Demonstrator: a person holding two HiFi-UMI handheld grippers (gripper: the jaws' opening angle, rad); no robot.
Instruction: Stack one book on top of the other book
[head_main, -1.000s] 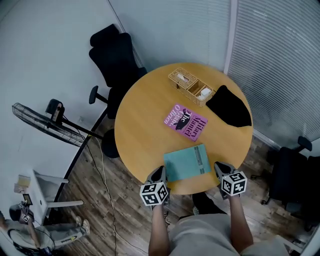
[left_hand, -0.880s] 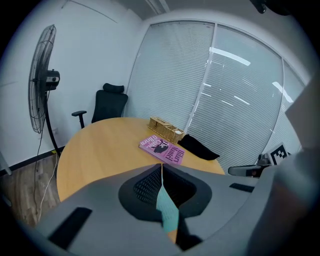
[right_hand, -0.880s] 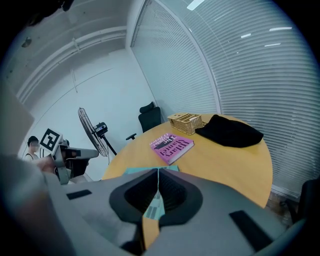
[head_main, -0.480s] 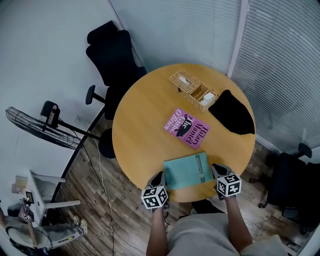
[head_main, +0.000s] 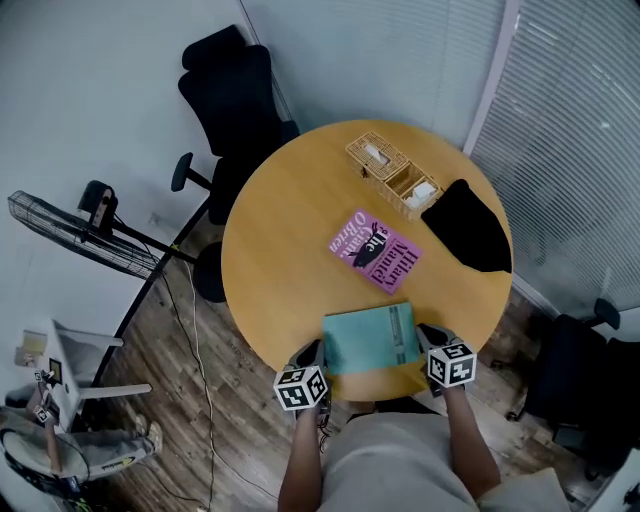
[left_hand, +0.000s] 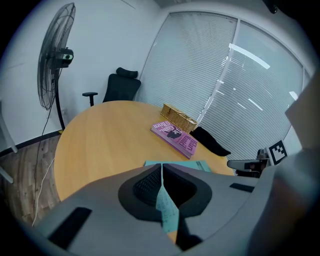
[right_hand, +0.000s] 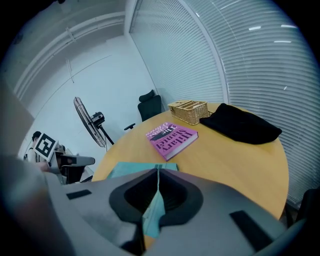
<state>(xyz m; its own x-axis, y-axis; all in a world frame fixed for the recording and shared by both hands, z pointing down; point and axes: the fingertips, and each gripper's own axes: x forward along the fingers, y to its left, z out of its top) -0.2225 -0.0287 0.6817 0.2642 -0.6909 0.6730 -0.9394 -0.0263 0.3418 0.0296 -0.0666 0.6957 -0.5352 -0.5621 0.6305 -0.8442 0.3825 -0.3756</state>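
A teal book (head_main: 368, 338) lies at the near edge of the round wooden table (head_main: 275, 235). My left gripper (head_main: 313, 352) is shut on its near left corner, and the thin teal edge (left_hand: 166, 210) shows pinched between the jaws. My right gripper (head_main: 430, 336) is shut on the near right corner, with the teal edge (right_hand: 152, 215) between its jaws too. A purple book (head_main: 375, 251) lies flat at the table's middle, just beyond the teal one and apart from it; the purple book (left_hand: 175, 136) (right_hand: 172, 136) is ahead in both gripper views.
At the far side of the table sit a wicker basket (head_main: 392, 174) and a black cloth (head_main: 468, 227). A black office chair (head_main: 235, 95) stands behind the table, a floor fan (head_main: 70, 235) is at the left, and window blinds (head_main: 580, 130) are at the right.
Both grippers have sunk a little toward the table with the teal book still held between them. The purple book has stayed where it was.
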